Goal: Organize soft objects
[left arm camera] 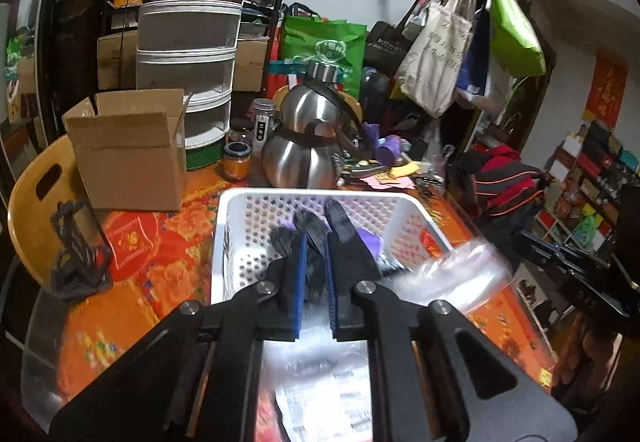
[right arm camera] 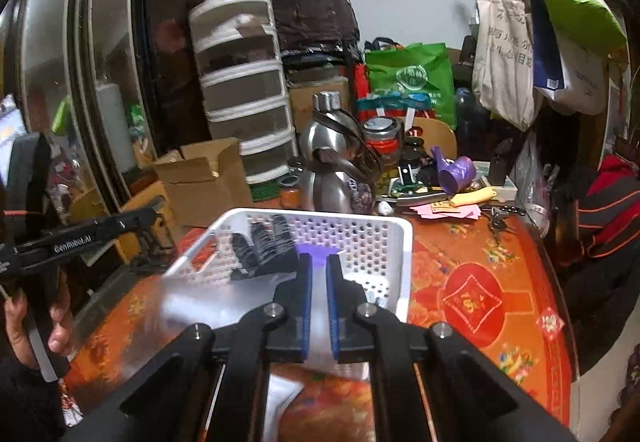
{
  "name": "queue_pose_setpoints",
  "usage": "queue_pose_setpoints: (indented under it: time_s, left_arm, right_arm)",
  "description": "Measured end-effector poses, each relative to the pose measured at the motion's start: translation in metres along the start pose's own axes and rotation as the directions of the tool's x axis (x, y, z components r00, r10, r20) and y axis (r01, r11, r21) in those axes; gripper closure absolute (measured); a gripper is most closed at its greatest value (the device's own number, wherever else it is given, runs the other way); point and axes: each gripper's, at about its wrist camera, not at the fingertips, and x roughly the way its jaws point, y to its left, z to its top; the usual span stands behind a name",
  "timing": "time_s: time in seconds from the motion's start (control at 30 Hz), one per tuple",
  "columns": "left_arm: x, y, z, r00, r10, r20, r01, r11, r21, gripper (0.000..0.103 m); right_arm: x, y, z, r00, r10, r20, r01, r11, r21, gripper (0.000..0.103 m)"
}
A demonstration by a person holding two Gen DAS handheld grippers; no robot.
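- Here, the white basket (left arm camera: 224,242) sits on the orange floral tablecloth (left arm camera: 132,242), in front of the steel kettle (left arm camera: 308,138).
- Left gripper (left arm camera: 316,238): the jaws are nearly closed, with a narrow gap. A black glove (left arm camera: 312,230) lies in that gap over the basket. The blue pads appear to touch it, but a firm grip cannot be confirmed.
- A purple item (left arm camera: 372,242) lies in the basket just right of the left gripper; most of it is hidden by the finger.
- A clear plastic bag (left arm camera: 452,274) drapes over the basket's near right corner. It is blurred, and its contents cannot be made out.
- Right gripper (right arm camera: 319,270): the jaws are close together on a translucent sheet, apparently the bag (right arm camera: 224,294), which runs between the pads. A purple patch shows beyond the fingertips.
- In the right view, the glove (right arm camera: 264,246) lies in the basket (right arm camera: 404,242) with its fingers spread toward the far wall; the bag covers its near part.
- The cardboard box (left arm camera: 128,154) stands left of the basket, its inside not visible.
- The person's hand (right arm camera: 36,318) at the left edge of the right view is cut off.
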Motion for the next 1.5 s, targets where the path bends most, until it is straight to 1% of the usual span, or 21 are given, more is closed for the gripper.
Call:
queue_pose_setpoints:
  time_s: [0.17,0.37,0.4,0.43,0.47,0.5,0.53,0.57,0.6,0.63,0.77,0.83,0.97,1.0,1.07,1.23,1.27,1.33,1.37,1.43,1.5]
  left_arm:
    - [0.059,0.007,0.019,0.993,0.076,-0.085,-0.077,0.997,-0.002,0.095]
    - [0.075,0.016,-0.007,0.992,0.050,-0.116,-0.049,0.999,0.007,0.093]
    - [0.071,0.016,-0.015,0.992,0.035,-0.117,-0.034,0.999,0.011,0.091]
    - [0.068,0.014,-0.023,0.993,0.022,-0.120,-0.020,1.000,0.019,0.083]
    - [0.062,0.011,-0.034,0.992,0.006,-0.124,-0.003,1.000,0.031,0.069]
    - [0.057,0.010,-0.043,0.992,0.003,-0.127,0.002,0.999,0.039,0.061]
    - [0.050,0.009,-0.054,0.991,0.005,-0.131,0.000,0.999,0.045,0.043]
    - [0.041,0.008,-0.069,0.992,0.010,-0.128,-0.003,0.998,0.056,0.028]
    - [0.034,0.007,-0.080,0.993,0.009,-0.118,-0.001,0.998,0.061,0.022]
    - [0.026,0.007,-0.092,0.994,0.004,-0.109,0.003,0.998,0.066,0.018]
    - [0.009,0.009,-0.145,0.991,-0.014,-0.136,0.021,0.998,0.052,0.018]
    - [0.013,0.011,-0.165,0.984,-0.033,-0.174,0.041,0.998,0.040,0.018]
    - [0.025,0.017,-0.189,0.976,-0.018,-0.218,0.020,1.000,0.004,0.022]
    - [0.028,0.018,-0.192,0.974,-0.021,-0.227,0.020,1.000,-0.009,0.024]
    - [0.033,0.018,-0.196,0.971,-0.026,-0.239,0.018,0.999,-0.035,0.038]
    - [0.042,0.007,-0.205,0.967,0.022,-0.255,-0.013,0.999,0.038,0.046]
    - [0.045,0.007,-0.203,0.965,0.008,-0.264,-0.001,1.000,0.024,0.047]
    - [0.050,0.007,-0.205,0.951,-0.086,-0.296,0.082,0.996,-0.027,0.047]
    - [0.052,0.007,-0.204,0.951,-0.074,-0.300,0.069,0.997,-0.028,0.047]
    - [0.052,0.006,-0.204,0.962,0.020,-0.271,-0.016,1.000,0.014,0.050]
    - [0.054,0.006,-0.205,0.962,0.013,-0.273,-0.010,1.000,0.012,0.062]
  right_arm:
    - [0.045,-0.012,0.000,0.995,-0.051,-0.089,0.051,0.999,-0.001,0.098]
    - [0.046,-0.015,-0.030,0.993,-0.035,-0.112,0.036,0.999,0.007,0.098]
    - [0.042,-0.014,-0.036,0.994,-0.027,-0.110,0.028,1.000,0.005,0.097]
    - [0.036,-0.012,-0.043,0.994,-0.024,-0.105,0.025,1.000,0.002,0.096]
    - [0.029,-0.011,-0.052,0.995,-0.031,-0.099,0.031,1.000,-0.001,0.086]
    - [0.022,-0.010,-0.062,0.995,-0.034,-0.099,0.034,0.999,-0.002,0.069]
    - [0.017,-0.008,-0.072,0.994,-0.030,-0.102,0.030,1.000,-0.005,0.056]
    - [0.012,-0.008,-0.085,0.995,-0.027,-0.100,0.026,1.000,-0.007,0.031]
    - [0.008,-0.008,-0.097,0.995,-0.033,-0.097,0.033,0.999,-0.009,0.021]
    - [0.005,-0.008,-0.107,0.994,-0.043,-0.098,0.042,0.999,-0.015,0.021]
    - [0.012,-0.017,-0.145,0.986,-0.027,-0.167,0.028,1.000,0.002,0.021]
    - [0.021,-0.025,-0.154,0.980,-0.021,-0.198,0.027,0.999,0.027,0.021]
    - [0.042,-0.037,-0.162,0.967,0.005,-0.256,0.010,0.998,0.058,0.021]
    - [0.046,-0.038,-0.164,0.963,0.000,-0.268,0.015,0.998,0.054,0.021]
    - [0.055,-0.039,-0.166,0.958,-0.014,-0.287,0.029,0.998,0.048,0.021]
    - [0.064,-0.040,-0.162,0.958,0.010,-0.286,0.005,0.999,0.053,0.021]
    - [0.067,-0.039,-0.162,0.956,0.011,-0.293,0.004,0.999,0.049,0.021]
    - [0.073,-0.038,-0.163,0.951,0.010,-0.310,0.004,0.999,0.047,0.021]
    - [0.075,-0.037,-0.164,0.949,0.011,-0.315,0.004,0.999,0.046,0.021]
    - [0.079,-0.036,-0.166,0.946,0.011,-0.325,0.002,0.999,0.040,0.021]
    - [0.083,-0.036,-0.167,0.944,0.010,-0.330,0.001,0.999,0.033,0.027]
